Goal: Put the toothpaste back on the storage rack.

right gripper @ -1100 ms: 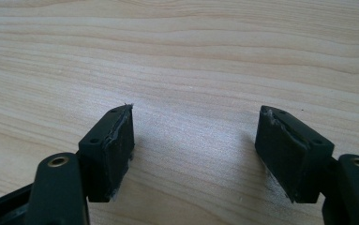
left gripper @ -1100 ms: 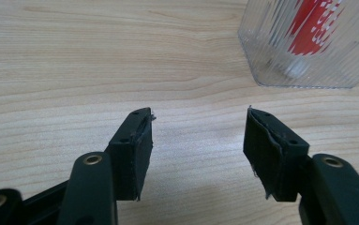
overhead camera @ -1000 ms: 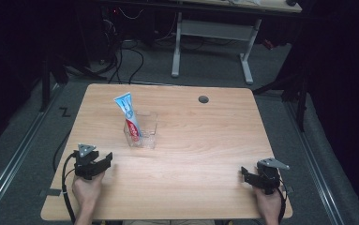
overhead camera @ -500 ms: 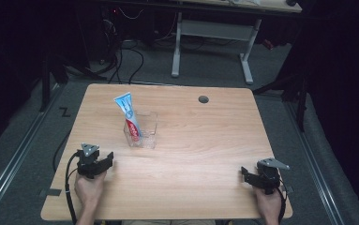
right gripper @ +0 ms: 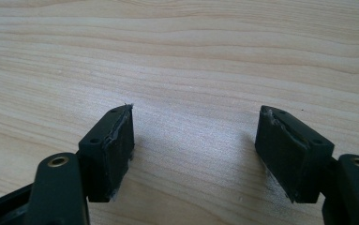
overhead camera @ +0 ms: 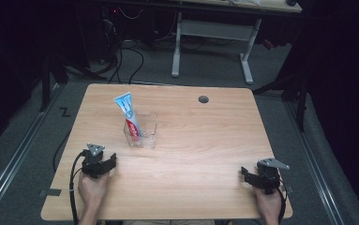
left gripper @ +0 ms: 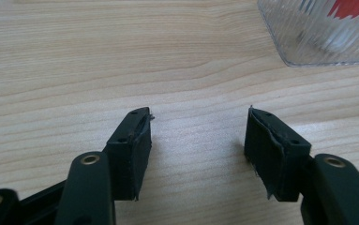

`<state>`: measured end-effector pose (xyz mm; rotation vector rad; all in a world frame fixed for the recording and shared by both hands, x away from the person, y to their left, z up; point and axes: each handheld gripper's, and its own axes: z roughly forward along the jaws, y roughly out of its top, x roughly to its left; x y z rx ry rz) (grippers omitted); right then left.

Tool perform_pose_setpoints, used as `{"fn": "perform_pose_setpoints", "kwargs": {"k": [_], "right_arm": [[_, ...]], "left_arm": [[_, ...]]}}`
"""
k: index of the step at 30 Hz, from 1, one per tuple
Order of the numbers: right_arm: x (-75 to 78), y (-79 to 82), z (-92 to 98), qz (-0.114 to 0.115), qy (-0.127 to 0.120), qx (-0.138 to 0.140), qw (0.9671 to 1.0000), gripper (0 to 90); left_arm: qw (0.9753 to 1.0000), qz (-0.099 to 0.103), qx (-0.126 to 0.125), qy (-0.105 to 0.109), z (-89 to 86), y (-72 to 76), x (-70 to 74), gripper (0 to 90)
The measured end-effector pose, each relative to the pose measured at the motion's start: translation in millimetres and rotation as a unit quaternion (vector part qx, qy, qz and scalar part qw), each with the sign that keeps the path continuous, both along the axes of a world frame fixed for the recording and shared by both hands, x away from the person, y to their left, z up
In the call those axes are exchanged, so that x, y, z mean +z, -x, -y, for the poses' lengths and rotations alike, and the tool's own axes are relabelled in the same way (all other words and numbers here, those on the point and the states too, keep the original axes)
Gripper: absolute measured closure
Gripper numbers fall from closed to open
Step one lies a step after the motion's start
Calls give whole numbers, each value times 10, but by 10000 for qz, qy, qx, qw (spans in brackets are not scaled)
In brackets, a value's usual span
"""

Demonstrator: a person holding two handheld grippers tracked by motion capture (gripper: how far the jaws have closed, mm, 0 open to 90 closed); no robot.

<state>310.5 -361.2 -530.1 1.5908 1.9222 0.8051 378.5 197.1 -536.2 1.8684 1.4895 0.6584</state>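
A blue-and-red soft plastic toothpaste tube [overhead camera: 130, 116] stands tilted in the clear ribbed plastic cup [overhead camera: 145, 133] mid-table; light, squashy, best pinched near its flat crimped top. Both grippers, left [overhead camera: 106, 164] and right [overhead camera: 248, 176], rest with jaws apart, empty.

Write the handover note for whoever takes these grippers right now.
Left gripper: open, holding nothing, low over the table near its front left edge, just short of the cup.
Right gripper: open, holding nothing, near the front right edge, far from the cup.
Things: the clear ribbed cup stands upright left of the table's centre; the toothpaste tube stands in it, leaning, flat end sticking out at the top.
Done: nothing is gripped yet.
Left: probably the left gripper goes in for the cup or tube, being the nearer one.
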Motion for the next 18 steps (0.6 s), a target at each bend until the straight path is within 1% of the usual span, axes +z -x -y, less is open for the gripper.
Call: {"fn": "perform_pose_setpoints", "kwargs": {"k": [18], "right_arm": [[0,1,0,1,3,2,10000,285]], "left_arm": [[10000,-4,11,28,4,-6,-2,392]]}}
